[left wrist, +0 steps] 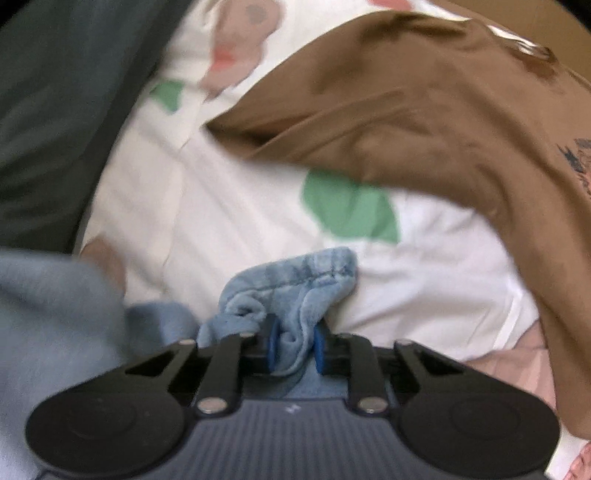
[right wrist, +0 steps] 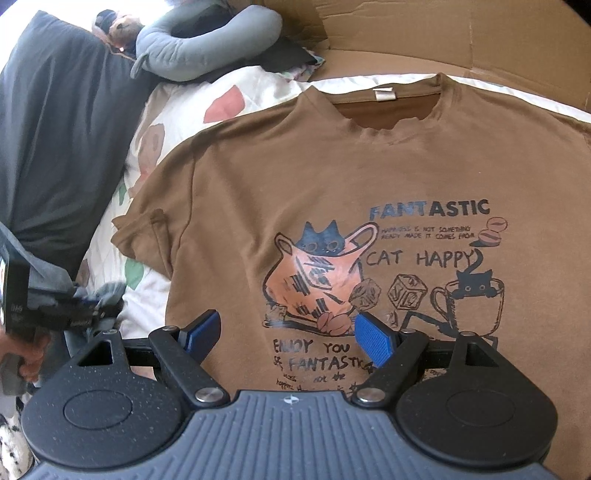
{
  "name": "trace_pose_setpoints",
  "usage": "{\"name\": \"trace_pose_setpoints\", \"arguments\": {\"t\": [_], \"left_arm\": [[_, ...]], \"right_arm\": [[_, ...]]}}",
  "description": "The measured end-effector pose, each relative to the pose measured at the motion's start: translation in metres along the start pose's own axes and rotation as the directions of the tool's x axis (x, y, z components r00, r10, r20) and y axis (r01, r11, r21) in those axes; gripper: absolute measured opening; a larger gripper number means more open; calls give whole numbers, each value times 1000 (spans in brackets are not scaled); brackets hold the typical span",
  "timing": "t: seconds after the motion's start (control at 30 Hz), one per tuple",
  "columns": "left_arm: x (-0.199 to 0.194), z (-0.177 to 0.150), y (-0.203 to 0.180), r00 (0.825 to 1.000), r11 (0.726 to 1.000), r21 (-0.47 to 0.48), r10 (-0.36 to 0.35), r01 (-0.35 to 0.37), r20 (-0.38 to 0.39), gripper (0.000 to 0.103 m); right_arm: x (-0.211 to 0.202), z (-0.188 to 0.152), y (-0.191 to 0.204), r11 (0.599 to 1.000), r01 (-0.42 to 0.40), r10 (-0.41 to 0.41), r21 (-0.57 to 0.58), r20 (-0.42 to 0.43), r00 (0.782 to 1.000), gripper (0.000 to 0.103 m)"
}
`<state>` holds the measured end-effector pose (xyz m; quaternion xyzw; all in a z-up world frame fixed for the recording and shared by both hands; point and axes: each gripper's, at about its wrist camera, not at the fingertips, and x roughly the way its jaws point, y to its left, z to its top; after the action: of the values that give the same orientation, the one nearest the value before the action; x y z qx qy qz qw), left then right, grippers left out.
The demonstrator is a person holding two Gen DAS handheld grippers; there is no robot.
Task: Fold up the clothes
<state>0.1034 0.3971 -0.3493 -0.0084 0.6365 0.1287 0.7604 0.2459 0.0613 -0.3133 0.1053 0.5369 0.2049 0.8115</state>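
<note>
A brown t-shirt (right wrist: 295,177) with a cat print lies face up, spread flat on a white floral bedspread (right wrist: 177,92). My right gripper (right wrist: 288,332) is open and empty, hovering over the shirt's lower front print. My left gripper (left wrist: 293,349) is shut on a bunched corner of a light blue fleece cloth (left wrist: 295,284), left of the shirt's sleeve (left wrist: 369,110). The left gripper also shows in the right wrist view (right wrist: 74,314) at the left edge, with the blue cloth in it.
A dark grey pillow (right wrist: 55,129) lies at the left. A grey neck pillow (right wrist: 207,40) and a plush toy (right wrist: 118,26) sit at the bed's head. Brown cardboard (right wrist: 443,33) stands behind the shirt. More blue fleece (left wrist: 44,314) hangs at the lower left.
</note>
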Motion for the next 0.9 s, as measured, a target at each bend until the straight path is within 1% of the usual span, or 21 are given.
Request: {"name": "trace_pose_setpoints", "arguments": {"t": [0.1, 0.27, 0.4, 0.57, 0.6, 0.63, 0.67, 0.7, 0.73, 0.77, 0.8, 0.83, 0.9], "left_arm": [[-4, -10, 3, 1000, 1000, 20, 14, -14, -26, 20], [-8, -28, 0, 995, 995, 74, 65, -60, -77, 20], [-8, -48, 10, 989, 993, 80, 91, -82, -118, 18], [-11, -63, 13, 990, 995, 51, 91, -86, -105, 18], [-14, -63, 9, 992, 996, 63, 77, -71, -100, 21], [-17, -63, 5, 993, 996, 69, 57, -50, -99, 28], [-21, -62, 3, 994, 998, 66, 27, -20, -103, 32], [-26, -61, 0, 994, 998, 62, 4, 2, -106, 39], [-31, -59, -1, 995, 998, 56, -10, 16, -103, 44], [-38, -58, -3, 995, 998, 49, -25, 29, -93, 46], [-45, -56, -4, 996, 998, 42, -41, 44, -82, 53], [-52, -55, -5, 996, 998, 37, -52, 55, -72, 62], [-64, -49, -9, 997, 997, 38, -58, 60, -52, 68]], "right_arm": [[0, 0, -1, 1000, -1, 1, -1, 1, 1000, 84], [-2, 1, 1, 1000, -11, 11, -6, 3, 1000, 84], [-4, 0, 1, 1000, -16, 16, -3, 6, 1000, 84], [-6, -1, 0, 1000, -16, 16, 2, 6, 1000, 84], [-6, -1, 0, 1000, -18, 18, 3, 7, 1000, 84], [-6, -1, 0, 1000, -20, 20, 4, 7, 1000, 84], [-5, 0, 1, 1000, -22, 22, 2, 6, 1000, 84], [-5, 0, 2, 1000, -25, 25, 1, 6, 1000, 84], [-5, 0, 3, 1000, -28, 28, -4, 6, 1000, 84], [-4, 0, 5, 999, -30, 30, -9, 5, 1000, 84], [-4, 0, 5, 999, -31, 31, -14, 4, 1000, 84], [-4, 0, 6, 1000, -28, 28, -13, 3, 1000, 84], [-4, -1, 6, 1000, -30, 30, -2, 2, 1000, 84]]}}
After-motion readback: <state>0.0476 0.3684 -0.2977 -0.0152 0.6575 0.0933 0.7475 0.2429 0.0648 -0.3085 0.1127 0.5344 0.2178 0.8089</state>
